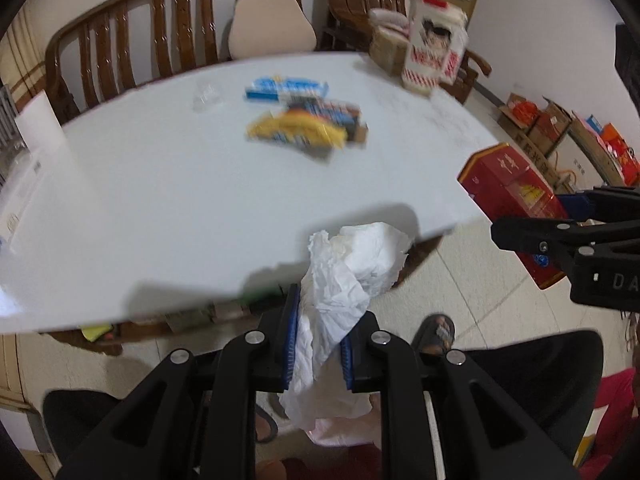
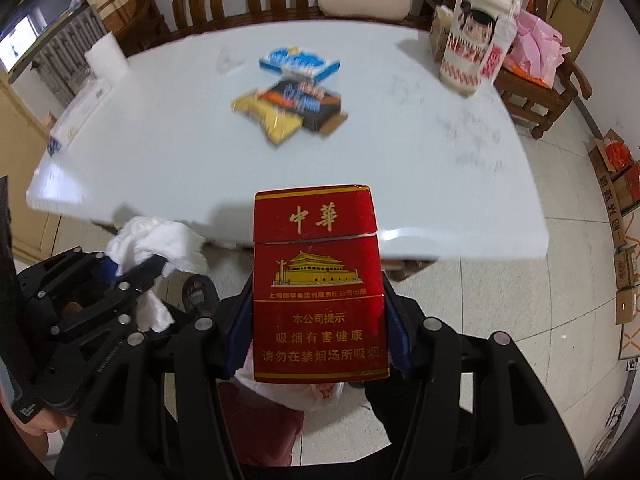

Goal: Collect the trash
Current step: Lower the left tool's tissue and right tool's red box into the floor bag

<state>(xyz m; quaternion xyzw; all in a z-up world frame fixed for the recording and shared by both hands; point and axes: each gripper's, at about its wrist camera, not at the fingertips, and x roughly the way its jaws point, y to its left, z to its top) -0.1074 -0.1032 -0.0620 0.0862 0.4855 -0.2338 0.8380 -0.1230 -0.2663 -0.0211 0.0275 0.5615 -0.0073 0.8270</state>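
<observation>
My left gripper (image 1: 318,330) is shut on a crumpled white tissue (image 1: 352,264), held off the near edge of the white table (image 1: 160,200). My right gripper (image 2: 316,320) is shut on a red cigarette pack (image 2: 318,280), upright between its blue pads; the pack also shows in the left wrist view (image 1: 512,200). The tissue and left gripper show at left in the right wrist view (image 2: 160,244). On the table lie a yellow wrapper (image 1: 296,130), a dark snack box (image 1: 336,114), a blue and white packet (image 1: 286,88) and a clear plastic scrap (image 1: 206,96).
A white plastic bag (image 2: 296,392) hangs below both grippers. A white and red carton (image 1: 434,40) stands at the table's far right corner. Wooden chairs (image 1: 168,20) stand behind the table. Cardboard boxes (image 1: 560,128) line the floor at right. A sandalled foot (image 1: 436,332) is below.
</observation>
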